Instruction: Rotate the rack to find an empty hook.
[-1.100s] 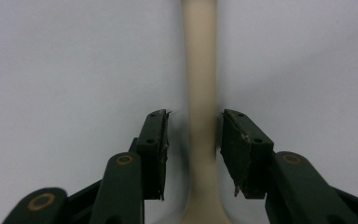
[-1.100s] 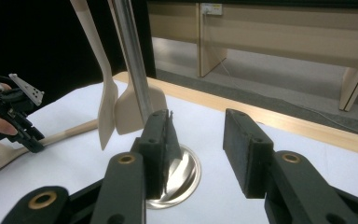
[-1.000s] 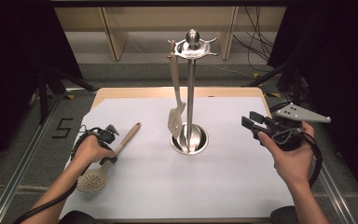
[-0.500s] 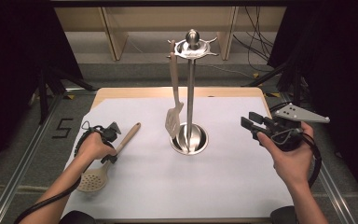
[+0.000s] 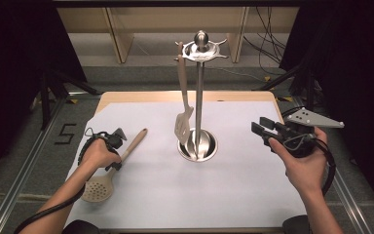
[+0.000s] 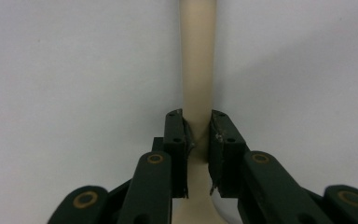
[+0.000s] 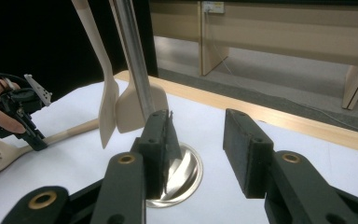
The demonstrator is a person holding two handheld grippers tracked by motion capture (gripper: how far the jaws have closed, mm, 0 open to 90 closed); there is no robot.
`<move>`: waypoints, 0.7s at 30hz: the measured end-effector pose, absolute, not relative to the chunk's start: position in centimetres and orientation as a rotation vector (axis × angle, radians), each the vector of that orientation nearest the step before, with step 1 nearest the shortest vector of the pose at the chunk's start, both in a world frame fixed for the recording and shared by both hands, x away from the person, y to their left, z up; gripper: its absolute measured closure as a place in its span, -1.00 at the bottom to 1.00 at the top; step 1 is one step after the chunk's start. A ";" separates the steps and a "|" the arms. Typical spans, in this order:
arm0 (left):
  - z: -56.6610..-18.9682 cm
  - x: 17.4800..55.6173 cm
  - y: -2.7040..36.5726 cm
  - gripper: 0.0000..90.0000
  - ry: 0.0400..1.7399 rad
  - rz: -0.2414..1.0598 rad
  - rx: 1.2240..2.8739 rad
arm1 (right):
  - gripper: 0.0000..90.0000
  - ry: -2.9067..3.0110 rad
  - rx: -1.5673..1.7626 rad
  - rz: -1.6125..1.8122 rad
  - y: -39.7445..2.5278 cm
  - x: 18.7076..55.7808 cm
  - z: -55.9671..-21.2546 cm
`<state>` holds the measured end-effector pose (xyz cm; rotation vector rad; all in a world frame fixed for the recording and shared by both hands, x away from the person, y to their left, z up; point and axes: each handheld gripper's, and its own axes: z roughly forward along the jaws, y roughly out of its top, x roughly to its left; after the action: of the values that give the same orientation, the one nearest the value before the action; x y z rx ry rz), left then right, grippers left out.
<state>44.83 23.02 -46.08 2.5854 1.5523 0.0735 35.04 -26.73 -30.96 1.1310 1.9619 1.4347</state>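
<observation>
high view: your left gripper (image 5: 113,149), at lower left of the frame, is closed on the handle of the slotted spoon (image 5: 108,174), which lies on the white table cover (image 5: 253,195) with its perforated bowl toward the bottom edge and its handle end pointing to upper right; your right gripper (image 5: 264,131), at right of centre, hovers with jaws apart and nothing between them, well apart from the steel utensil stand (image 5: 198,112) at centre, where a spatula (image 5: 182,117) hangs. left gripper view: your jaws pinch the pale handle at centre frame, both pads touching it, the handle running up to the top edge. right gripper view: your jaws stand apart at bottom centre; the stand's pole and two hanging pale utensils sit at upper left, the spoon and your left gripper at far left.
</observation>
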 end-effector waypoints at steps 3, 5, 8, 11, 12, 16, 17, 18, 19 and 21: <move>-46.1 44.1 23.3 0.74 1.606 0.071 2.481 | 0.37 1.960 1.123 1.433 -26.8 35.1 -30.9; -46.0 43.8 23.8 0.74 1.573 0.072 2.485 | 0.37 1.965 1.112 1.424 -26.8 35.1 -30.9; -46.2 43.2 24.4 0.74 1.525 0.105 2.416 | 0.37 1.963 1.103 1.423 -26.8 35.2 -31.0; -45.9 42.5 24.9 0.74 1.527 0.130 2.349 | 0.37 1.964 1.125 1.443 -26.6 35.2 -31.0; -45.8 42.2 25.1 0.74 1.523 0.140 2.326 | 0.37 1.960 1.120 1.428 -26.7 35.2 -31.0; -45.3 41.5 25.6 0.74 1.478 0.167 2.245 | 0.37 1.952 1.107 1.429 -26.7 35.1 -30.9; -45.1 41.3 25.5 0.74 1.471 0.177 2.215 | 0.37 1.956 1.132 1.431 -26.7 35.0 -30.9; -44.9 41.3 25.6 0.74 1.431 0.202 2.213 | 0.37 1.956 1.134 1.430 -26.7 34.9 -30.9; -44.7 41.1 25.6 0.74 1.416 0.213 2.196 | 0.37 1.955 1.121 1.429 -26.8 35.0 -30.9; -44.2 40.7 25.6 0.74 1.392 0.241 2.152 | 0.37 1.954 1.127 1.439 -26.8 34.9 -30.8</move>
<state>40.72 25.55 -44.23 2.1521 1.3924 0.2412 34.93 -26.78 -30.83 1.1272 1.9535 1.4389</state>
